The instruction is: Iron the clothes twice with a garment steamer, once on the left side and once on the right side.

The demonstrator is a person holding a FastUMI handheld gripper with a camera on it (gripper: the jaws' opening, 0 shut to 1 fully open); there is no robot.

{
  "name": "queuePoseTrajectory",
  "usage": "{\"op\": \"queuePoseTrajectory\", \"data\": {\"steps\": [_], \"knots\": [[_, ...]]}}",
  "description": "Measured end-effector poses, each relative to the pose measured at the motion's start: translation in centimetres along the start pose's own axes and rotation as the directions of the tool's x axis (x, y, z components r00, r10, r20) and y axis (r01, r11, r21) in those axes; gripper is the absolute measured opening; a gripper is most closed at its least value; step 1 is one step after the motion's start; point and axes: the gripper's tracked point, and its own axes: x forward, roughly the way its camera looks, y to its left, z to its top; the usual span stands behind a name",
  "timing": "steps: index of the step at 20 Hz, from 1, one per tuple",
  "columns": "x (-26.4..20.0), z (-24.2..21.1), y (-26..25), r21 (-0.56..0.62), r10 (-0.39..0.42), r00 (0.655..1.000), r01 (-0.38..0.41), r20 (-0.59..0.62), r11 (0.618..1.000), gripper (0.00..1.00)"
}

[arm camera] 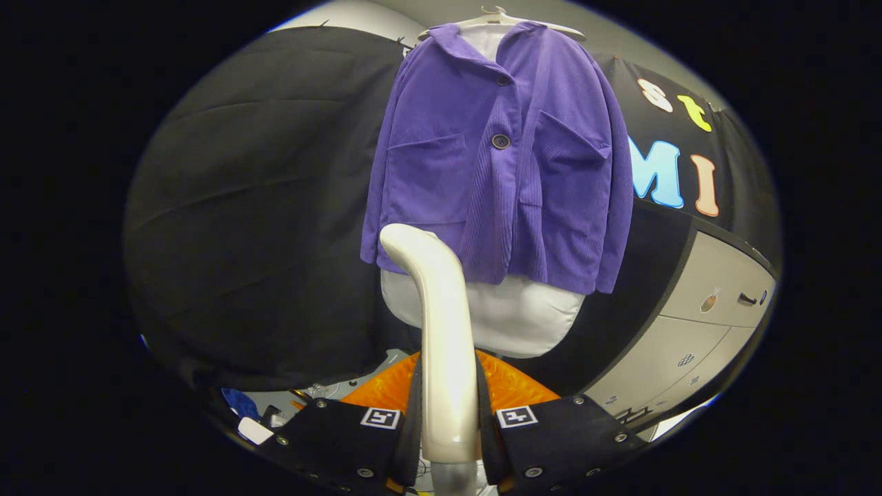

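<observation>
I have the claw point(449, 413) clamped on the steamer point(441, 331), both fingers pressing its handle from either side. The handle runs straight up from between the fingers, and its curved head ends just at the jacket point(499, 158) hem; I cannot tell whether it touches the cloth. The jacket hangs upright on a hanger point(497, 17) ahead of and above the claw, its long axis vertical, over a white form point(517, 317). I judge the next pass must climb along one front panel, and the head sits nearer the panel left of the buttons. No readable brand shows on steamer or jacket.
</observation>
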Motion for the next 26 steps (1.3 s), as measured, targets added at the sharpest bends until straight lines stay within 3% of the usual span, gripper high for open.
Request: {"op": "queuePoseTrajectory", "data": {"steps": [10, 14, 22, 26], "knots": [[-11.5, 7.0, -9.0, 0.1, -0.093, 0.975, 0.074, 0.2, 0.992, 0.36], [-18.3, 9.6, -15.0, 0.166, -0.174, 0.936, 0.127, 0.307, 0.978, 0.36], [-32.1, 9.0, -25.7, 0.244, -0.319, 0.85, 0.232, 0.42, 0.941, 0.36], [-36.9, 7.2, -30.0, 0.31, -0.387, 0.824, 0.272, 0.413, 0.911, 0.36]]}}
